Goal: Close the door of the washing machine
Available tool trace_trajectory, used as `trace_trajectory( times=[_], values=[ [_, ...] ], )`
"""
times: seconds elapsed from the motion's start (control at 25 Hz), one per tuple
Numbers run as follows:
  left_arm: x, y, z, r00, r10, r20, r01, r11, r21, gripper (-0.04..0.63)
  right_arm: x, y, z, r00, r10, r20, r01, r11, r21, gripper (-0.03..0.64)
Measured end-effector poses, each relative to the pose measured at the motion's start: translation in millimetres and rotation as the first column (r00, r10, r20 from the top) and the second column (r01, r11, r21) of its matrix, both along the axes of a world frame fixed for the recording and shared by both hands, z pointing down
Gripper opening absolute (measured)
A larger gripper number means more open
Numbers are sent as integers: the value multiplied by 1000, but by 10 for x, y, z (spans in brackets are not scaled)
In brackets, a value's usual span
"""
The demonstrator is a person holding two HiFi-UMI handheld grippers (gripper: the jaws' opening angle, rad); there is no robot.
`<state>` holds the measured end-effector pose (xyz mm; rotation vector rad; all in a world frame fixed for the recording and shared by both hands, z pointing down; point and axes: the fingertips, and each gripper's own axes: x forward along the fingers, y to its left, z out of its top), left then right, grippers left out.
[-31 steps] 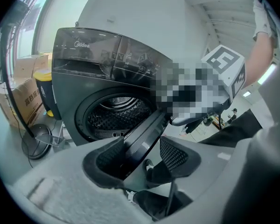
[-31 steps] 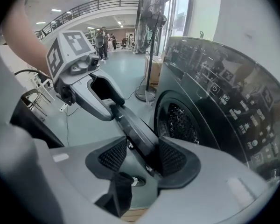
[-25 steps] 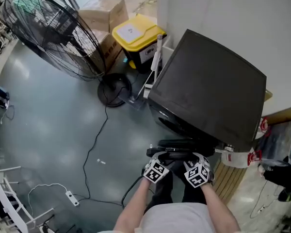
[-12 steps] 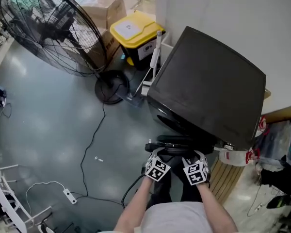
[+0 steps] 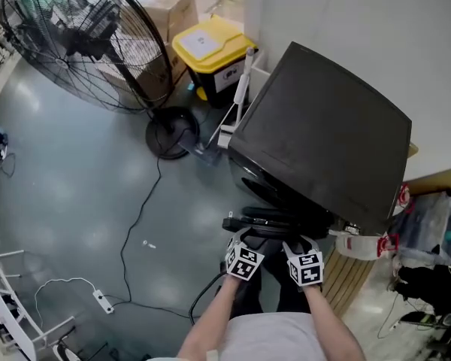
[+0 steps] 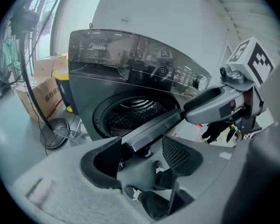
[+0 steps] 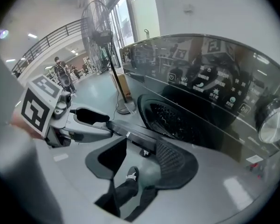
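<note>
The dark washing machine (image 5: 323, 141) stands with its round door (image 5: 269, 220) swung out towards me, and the drum (image 6: 135, 113) shows open behind it. In the head view both grippers sit side by side at the door's outer edge, the left gripper (image 5: 248, 241) beside the right gripper (image 5: 295, 242). In the left gripper view the door's edge (image 6: 151, 129) runs between the jaws of my left gripper (image 6: 142, 146), which are opening, with no pad pressing on it. My right gripper (image 7: 142, 146) is closing its jaws, and the door's edge (image 7: 130, 135) lies just past its tips.
A large floor fan (image 5: 68, 43), a yellow-lidded bin (image 5: 210, 47) and cardboard boxes (image 5: 161, 13) stand left of the machine. A cable (image 5: 135, 232) and power strip (image 5: 101, 301) lie on the floor. Slatted wood (image 5: 353, 277) and bags (image 5: 428, 224) sit at the right. My shoes (image 7: 128, 174) are below.
Both grippers stay at the door's edge and have crept slightly up the picture towards the machine. Their marker cubes have turned a little. The head view has shifted slightly.
</note>
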<state>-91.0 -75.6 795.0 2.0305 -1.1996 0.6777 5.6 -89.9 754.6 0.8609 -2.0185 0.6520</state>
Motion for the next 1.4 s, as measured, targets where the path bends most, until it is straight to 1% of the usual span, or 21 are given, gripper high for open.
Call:
trace_trajectory(
  times=[0.16,0.24,0.36,0.48,0.56,0.64,0.76,0.88,1.0,1.12,1.16,1.2,1.24,1.4],
  values=[
    [-37,-77,-12,999,-41,22,41,999,-1,279,22,7,-10,1000,19,19,-19,1000,-3,182],
    [-67,-120,-23,997,-77,23,77,997,-5,279,33,-13,-8,999,31,26,-31,999,6,167],
    [-91,-161,-22,991,-134,24,135,991,-17,275,72,-71,-4,997,64,40,-64,998,8,122],
    [-102,-182,-9,983,-181,43,182,983,-34,275,111,-77,23,993,102,61,-102,995,-18,69],
    [-117,-185,12,975,-209,72,212,976,-50,263,156,-77,75,988,141,62,-139,990,-36,39],
    [-126,-183,26,969,-231,91,237,970,-59,255,206,-97,120,977,204,66,-201,978,-57,17],
    [-138,-177,26,962,-259,88,265,961,-72,248,235,-130,148,955,284,82,-276,957,-92,2],
    [-168,-180,33,953,-289,87,296,952,-81,199,238,-145,159,941,323,96,-314,944,-101,2],
    [-157,-221,49,951,-300,74,305,949,-79,199,260,-175,156,933,340,119,-328,939,-107,2],
    [-134,-297,73,946,-318,57,322,942,-91,175,292,-240,147,925,354,138,-342,934,-106,2],
    [-137,-316,81,944,-326,55,329,940,-93,157,291,-258,147,921,362,144,-349,931,-105,2],
    [-143,-326,87,942,-330,55,334,938,-93,69,287,-267,148,917,369,150,-356,928,-107,2],
    [-148,-331,91,941,-332,57,336,937,-92,14,285,-270,149,914,374,156,-360,926,-110,2],
    [-112,-407,40,942,-335,36,337,939,-75,5,317,-314,116,909,385,161,-370,922,-115,2]
  ],
)
